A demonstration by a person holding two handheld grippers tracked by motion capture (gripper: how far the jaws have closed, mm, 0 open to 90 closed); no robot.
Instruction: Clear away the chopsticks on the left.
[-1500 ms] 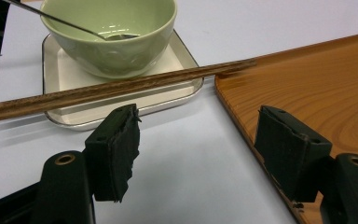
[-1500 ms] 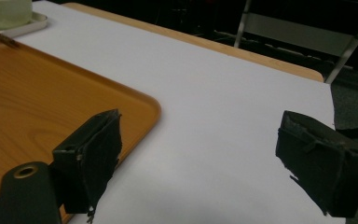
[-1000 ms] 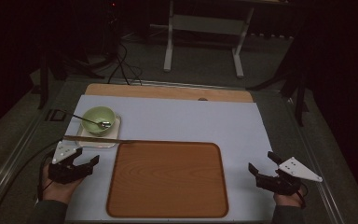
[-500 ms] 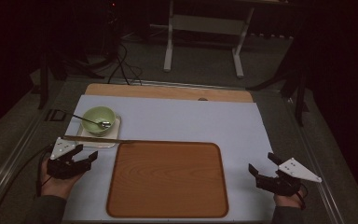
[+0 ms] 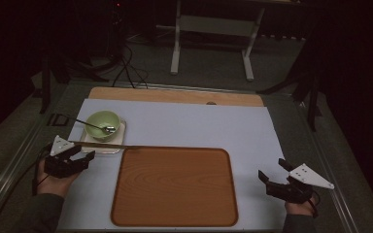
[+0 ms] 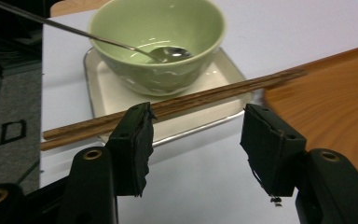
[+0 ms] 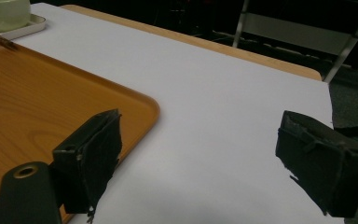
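The left hand-held gripper (image 6: 193, 140) lies low and level just before the chopsticks (image 6: 177, 105), jaws closing yet apparently not clamping; the right hand-held gripper (image 5: 278, 177) rests released, well right of them.

Black claws (image 5: 80, 160) (grey plates, dark sleeves)

Dark room, grey floor (image 5: 213, 73), white stand (image 5: 211, 29)
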